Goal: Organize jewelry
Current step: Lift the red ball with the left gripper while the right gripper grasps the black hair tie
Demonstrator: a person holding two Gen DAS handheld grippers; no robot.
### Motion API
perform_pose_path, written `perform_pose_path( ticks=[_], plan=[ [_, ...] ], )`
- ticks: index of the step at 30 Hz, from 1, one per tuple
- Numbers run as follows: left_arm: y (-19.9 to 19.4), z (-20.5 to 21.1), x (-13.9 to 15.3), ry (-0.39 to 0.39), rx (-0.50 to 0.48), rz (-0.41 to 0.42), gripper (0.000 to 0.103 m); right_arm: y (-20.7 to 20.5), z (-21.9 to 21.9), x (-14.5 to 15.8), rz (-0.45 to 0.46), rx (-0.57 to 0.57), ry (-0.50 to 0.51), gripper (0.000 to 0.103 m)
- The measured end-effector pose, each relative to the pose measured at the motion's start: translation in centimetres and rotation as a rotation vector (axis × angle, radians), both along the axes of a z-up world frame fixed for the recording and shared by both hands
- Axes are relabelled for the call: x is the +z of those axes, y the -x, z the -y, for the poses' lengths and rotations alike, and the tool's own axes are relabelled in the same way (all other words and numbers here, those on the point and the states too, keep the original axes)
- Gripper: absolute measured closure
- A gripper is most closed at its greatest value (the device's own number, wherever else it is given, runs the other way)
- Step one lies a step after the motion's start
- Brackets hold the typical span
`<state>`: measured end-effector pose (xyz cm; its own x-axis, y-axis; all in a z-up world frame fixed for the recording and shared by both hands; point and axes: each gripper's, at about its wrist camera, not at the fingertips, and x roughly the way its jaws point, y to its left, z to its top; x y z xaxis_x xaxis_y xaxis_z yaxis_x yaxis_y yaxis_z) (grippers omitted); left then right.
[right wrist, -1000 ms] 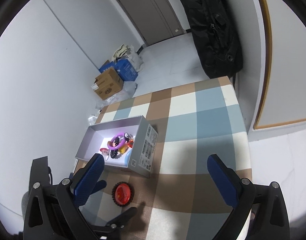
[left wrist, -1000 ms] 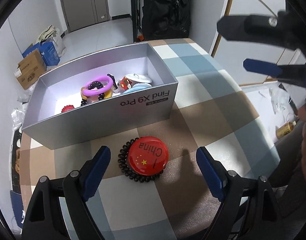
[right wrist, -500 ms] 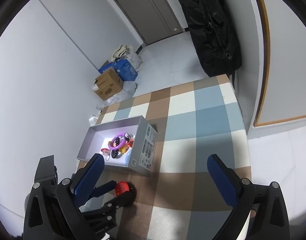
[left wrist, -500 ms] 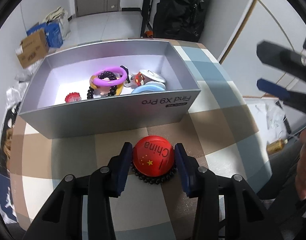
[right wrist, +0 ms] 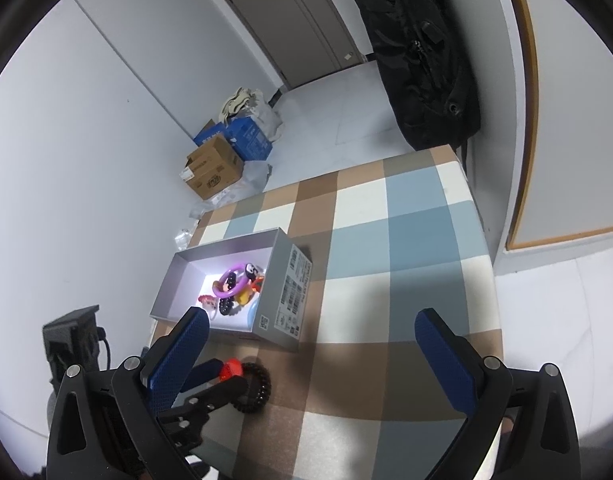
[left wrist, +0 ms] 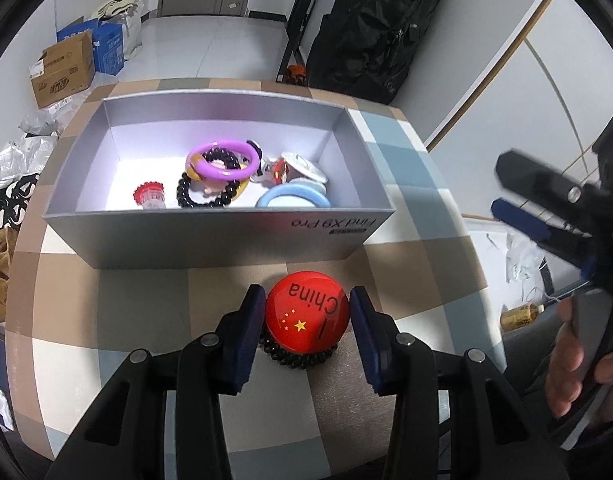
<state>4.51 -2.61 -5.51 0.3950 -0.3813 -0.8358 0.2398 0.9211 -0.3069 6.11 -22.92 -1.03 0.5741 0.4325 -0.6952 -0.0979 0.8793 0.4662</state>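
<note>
A red round badge (left wrist: 307, 311) marked "China" lies on a black coiled hair tie (left wrist: 302, 358) on the checked tablecloth, just in front of the grey box. My left gripper (left wrist: 306, 316) is shut on the badge, one blue pad on each side. The grey open box (left wrist: 210, 236) holds a purple ring (left wrist: 223, 159), a black bead bracelet (left wrist: 202, 196), a light blue ring (left wrist: 292, 199), a small red cap (left wrist: 150, 196) and a white badge (left wrist: 304, 166). My right gripper (right wrist: 310, 356) is open and empty, held high above the table; it also shows at the right of the left wrist view (left wrist: 546, 216).
The checked tablecloth (right wrist: 386, 240) covers the table. A black backpack (right wrist: 422, 52) hangs at the far side. Cardboard boxes (right wrist: 214, 166) and bags lie on the floor to the left. The table edges drop off near the box's left side and at the right.
My left gripper moved forward and closed its pads around the red badge. My right gripper stayed open, high above the table.
</note>
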Motion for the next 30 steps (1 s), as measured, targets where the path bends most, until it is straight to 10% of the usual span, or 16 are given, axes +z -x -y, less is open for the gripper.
perform_pose_path(
  ticks=[14, 30],
  plan=[
    [-0.1, -3.6, 3.8, 0.211, 0.1, 0.084, 0.065, 0.4, -2.1, -1.6, -0.056, 0.066, 0.082, 0.0],
    [0.3, -7.6, 4.8, 0.144, 0.182, 0.154, 0.065, 1.7, -10.9, -4.3, -0.077, 0.369, 0.26, 0.017]
  ],
)
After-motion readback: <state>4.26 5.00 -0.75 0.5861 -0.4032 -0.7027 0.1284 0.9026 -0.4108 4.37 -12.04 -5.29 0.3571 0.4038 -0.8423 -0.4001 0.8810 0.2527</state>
